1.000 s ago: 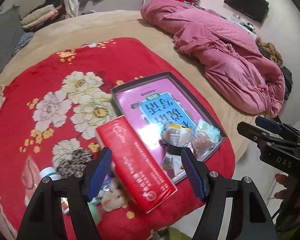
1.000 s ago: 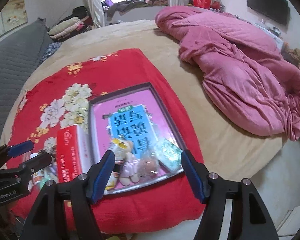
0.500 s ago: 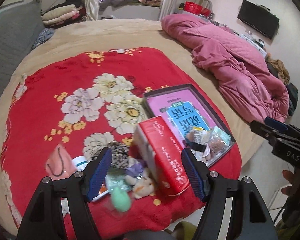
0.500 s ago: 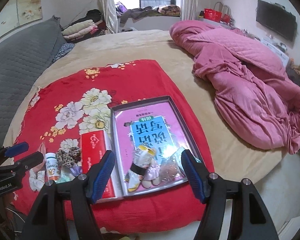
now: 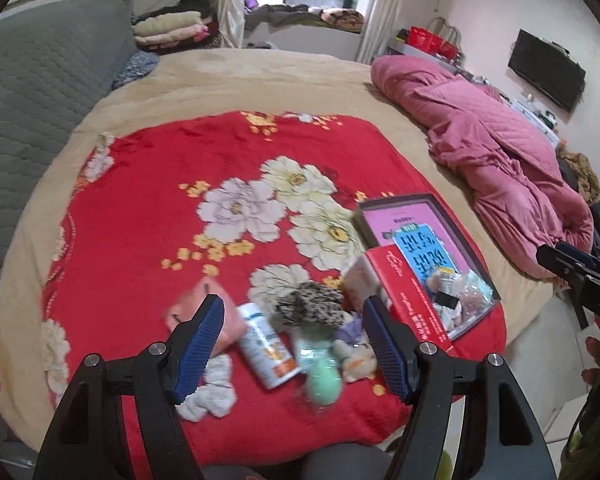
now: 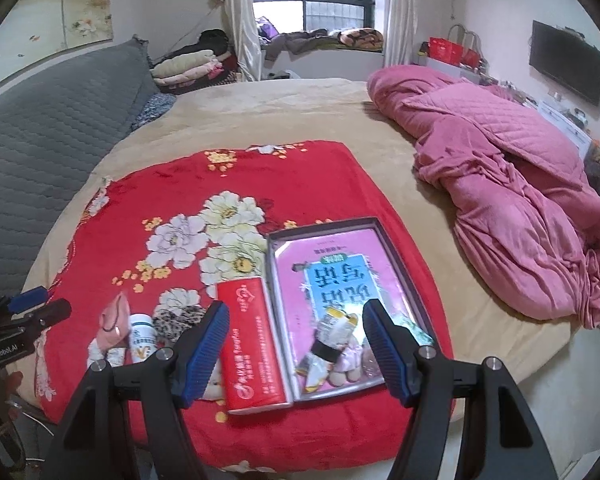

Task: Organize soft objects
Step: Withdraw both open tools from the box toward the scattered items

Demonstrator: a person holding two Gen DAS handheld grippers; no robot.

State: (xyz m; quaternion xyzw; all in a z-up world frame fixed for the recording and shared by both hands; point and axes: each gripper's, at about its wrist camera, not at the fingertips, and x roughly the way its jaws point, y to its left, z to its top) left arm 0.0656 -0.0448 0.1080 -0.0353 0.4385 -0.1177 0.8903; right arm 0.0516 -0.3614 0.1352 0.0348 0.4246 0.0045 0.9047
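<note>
A red floral blanket (image 5: 148, 208) fills the centre of the left wrist view. A shallow tray (image 6: 396, 248), lower right of centre in the right wrist view, holds small soft toys. More soft items, a leopard scrunchie (image 5: 312, 308) and a mint plush (image 5: 324, 380), lie lower centre: light, squashy, best pinched mid-body. Left gripper (image 5: 292, 350) and right gripper (image 6: 296, 350) hover with fingers apart, empty

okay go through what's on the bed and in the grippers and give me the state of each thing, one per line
left gripper: jaws open, empty
right gripper: jaws open, empty
red box: lying flat beside tray
tray: holding small items at near end
white bottle: lying on its side
pink quilt: crumpled
</note>
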